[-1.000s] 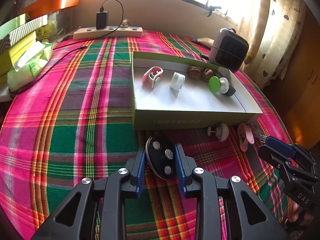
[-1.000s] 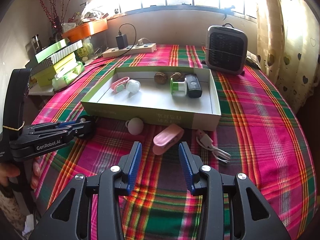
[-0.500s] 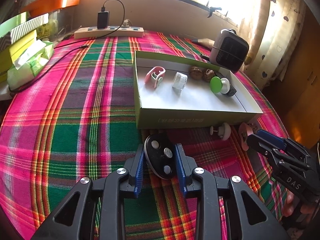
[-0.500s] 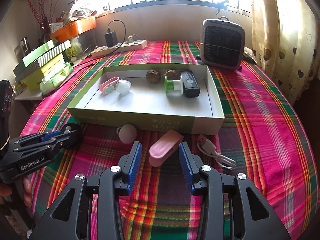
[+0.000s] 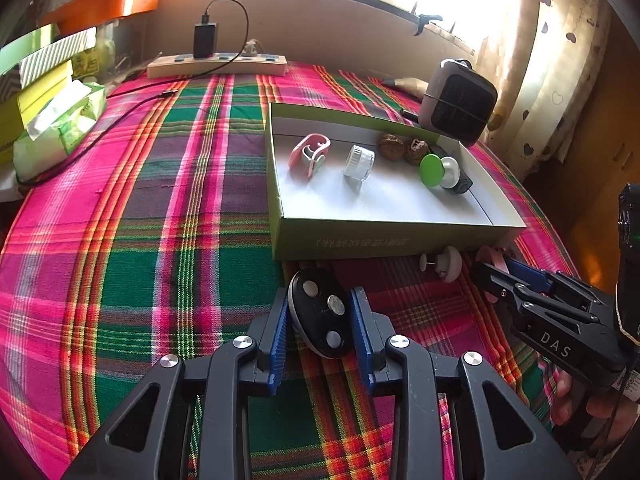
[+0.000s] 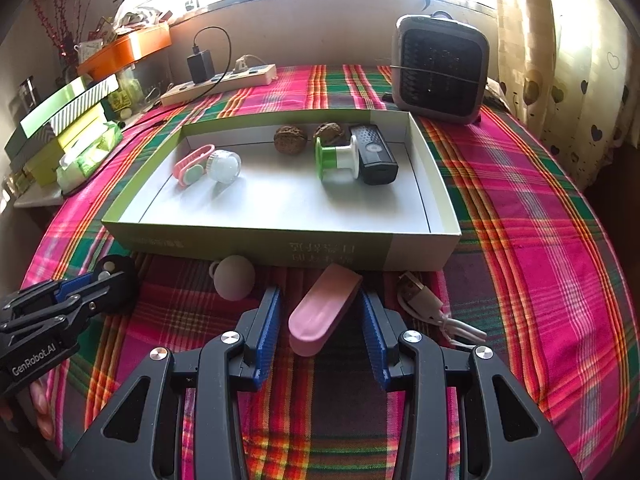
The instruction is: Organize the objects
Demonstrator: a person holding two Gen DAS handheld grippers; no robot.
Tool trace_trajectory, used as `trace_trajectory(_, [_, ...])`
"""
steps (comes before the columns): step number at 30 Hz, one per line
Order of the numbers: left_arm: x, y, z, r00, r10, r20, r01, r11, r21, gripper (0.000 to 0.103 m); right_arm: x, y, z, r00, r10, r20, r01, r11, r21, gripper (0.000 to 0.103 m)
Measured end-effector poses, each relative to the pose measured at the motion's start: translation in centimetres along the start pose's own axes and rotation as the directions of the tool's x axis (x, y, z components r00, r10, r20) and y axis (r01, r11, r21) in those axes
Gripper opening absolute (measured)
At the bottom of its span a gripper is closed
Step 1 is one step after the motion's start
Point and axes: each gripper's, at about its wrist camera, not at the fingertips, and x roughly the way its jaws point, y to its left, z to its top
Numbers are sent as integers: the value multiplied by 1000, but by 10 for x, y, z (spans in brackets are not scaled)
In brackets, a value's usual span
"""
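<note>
While the left gripper (image 5: 322, 322) sits low over the plaid cloth (image 5: 160, 220) on the bench, its jaws stand narrow w/ a black oval gadget (image 5: 318, 312) between them; the blue pads look pressed to its sides, but whether it's lifted or resting on the cloth can't be told. Three round studs show on its face. From the right wrist cam that gadget (image 6: 116, 276) is half hidden behind the left gripper's fingers at 9 o'clock.

The right gripper (image 6: 322, 320) has jaws wide, a gap on each side of a pink clip (image 6: 322, 308) lying tilted on the cloth between them, not gripped. Its far end reaches the front wall of the green tray (image 6: 280, 242); touching or not is unclear. At 11 o'clock of the clip lies a white knob (image 6: 234, 282), just in front of the tray wall; at 3 o'clock a white USB cable (image 6: 432, 312), its end partly covered by the right finger.

Inside the tray: pink-and-mint clip (image 6: 192, 166) touching a white cap (image 6: 224, 166), two walnuts (image 6: 291, 140) at the back wall, green-and-white spool (image 6: 336, 158) beside a black box (image 6: 374, 154). In the left cam the black box is nearly all hidden behind the spool.

Beyond the tray at 1 o'clock, a grey fan heater (image 6: 440, 68); at 11 o'clock, a power strip (image 6: 218, 82) w/ charger. Stacked boxes (image 6: 60, 120) at 9 o'clock are cut off by the lens edge. Print on the tray wall is too blurred to read.
</note>
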Motion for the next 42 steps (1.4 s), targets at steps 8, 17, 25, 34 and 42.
trace_trajectory(8, [0,0,0,1000,2,1,-2,1000,-6,28,3,-5,0,1000,-9,-4,9,1000,17,40])
trace_trajectory(17, [1,0,1,1000,13,5,-13,1000,-21,28,2,-7,-1,1000,-7,-2,7,999,33,40])
trace_trajectory(25, [2,0,1,1000,24,9,-23,999,-35,28,2,-10,-1,1000,-8,1,8,999,37,29])
trace_trajectory(34, [2,-1,1,999,30,11,-29,999,-36,28,2,-10,-2,1000,-4,0,4,1000,27,19])
trace_trajectory(42, [2,-1,1,999,41,16,-40,998,-47,28,1,-10,-2,1000,-3,1,3,1000,26,19])
